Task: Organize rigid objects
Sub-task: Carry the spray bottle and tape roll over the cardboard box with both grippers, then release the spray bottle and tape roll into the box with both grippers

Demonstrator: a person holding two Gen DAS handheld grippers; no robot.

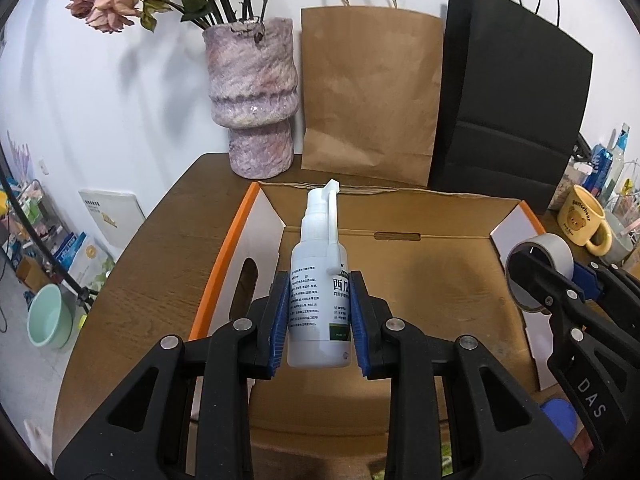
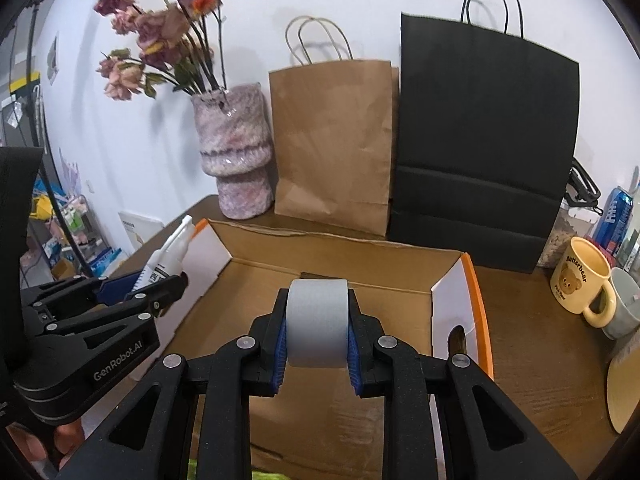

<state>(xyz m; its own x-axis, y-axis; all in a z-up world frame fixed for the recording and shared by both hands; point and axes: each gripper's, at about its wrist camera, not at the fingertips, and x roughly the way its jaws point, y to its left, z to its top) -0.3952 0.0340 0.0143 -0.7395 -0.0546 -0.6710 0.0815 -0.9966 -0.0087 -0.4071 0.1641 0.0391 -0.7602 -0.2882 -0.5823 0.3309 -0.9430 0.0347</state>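
My left gripper [image 1: 319, 312] is shut on a white spray bottle [image 1: 318, 280] with green print, held nozzle forward above the open cardboard box [image 1: 432, 280]. My right gripper [image 2: 317, 328] is shut on a roll of grey tape [image 2: 317, 320], held above the same box [image 2: 384, 304]. In the left wrist view the right gripper with the tape roll [image 1: 540, 256] is at the box's right side. In the right wrist view the left gripper and the spray bottle [image 2: 168, 256] are at the box's left side.
The box has orange-edged flaps and sits on a brown table [image 1: 160, 264]. Behind it stand a pink fuzzy vase [image 1: 252, 96] with dried flowers, a brown paper bag [image 1: 368, 96] and a black paper bag [image 1: 508, 104]. A yellow bear mug [image 2: 580, 284] and cans stand at right.
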